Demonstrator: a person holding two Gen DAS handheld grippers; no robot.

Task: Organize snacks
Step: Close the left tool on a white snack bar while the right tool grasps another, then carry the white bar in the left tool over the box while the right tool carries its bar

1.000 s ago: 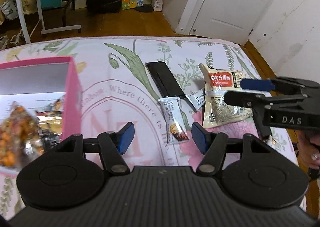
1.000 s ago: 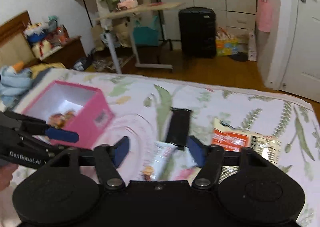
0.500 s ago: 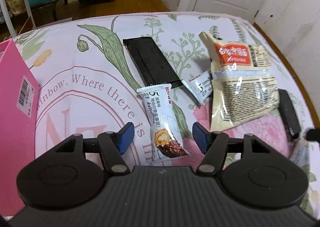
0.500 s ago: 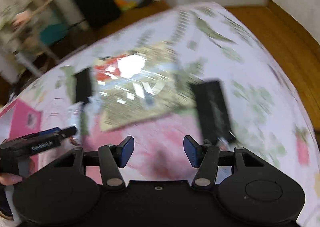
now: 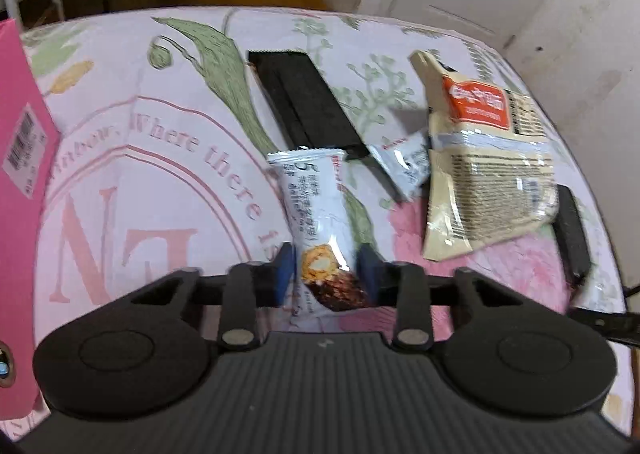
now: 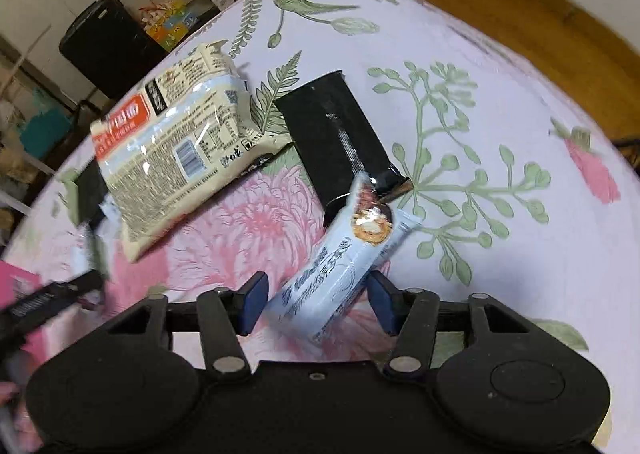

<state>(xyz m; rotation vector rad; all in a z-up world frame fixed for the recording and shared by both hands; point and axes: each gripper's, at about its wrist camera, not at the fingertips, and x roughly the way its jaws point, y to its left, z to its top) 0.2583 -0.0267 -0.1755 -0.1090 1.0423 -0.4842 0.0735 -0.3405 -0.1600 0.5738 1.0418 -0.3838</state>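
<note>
A white snack bar (image 5: 316, 221) lies on the flowered sheet (image 5: 160, 181). My left gripper (image 5: 326, 274) has its blue pads close on either side of the bar's lower end; contact is unclear. In the right wrist view a second, light-blue snack bar (image 6: 344, 266) lies between the open pads of my right gripper (image 6: 316, 304). A beige noodle packet (image 5: 480, 173) lies to the right, and shows in the right wrist view (image 6: 176, 145). A black packet (image 5: 304, 101) lies behind the white bar. Another black packet (image 6: 340, 137) lies beyond the blue bar.
The pink box (image 5: 20, 189) stands at the left edge. A small white sachet (image 5: 404, 165) lies between the black packet and the noodles. The bed's edge and wooden floor (image 6: 540, 13) lie to the right. A black suitcase (image 6: 104, 45) stands beyond.
My left gripper has moved down onto the white bar and its pads have narrowed around it. My right gripper has swung right and come down over the light-blue bar.
</note>
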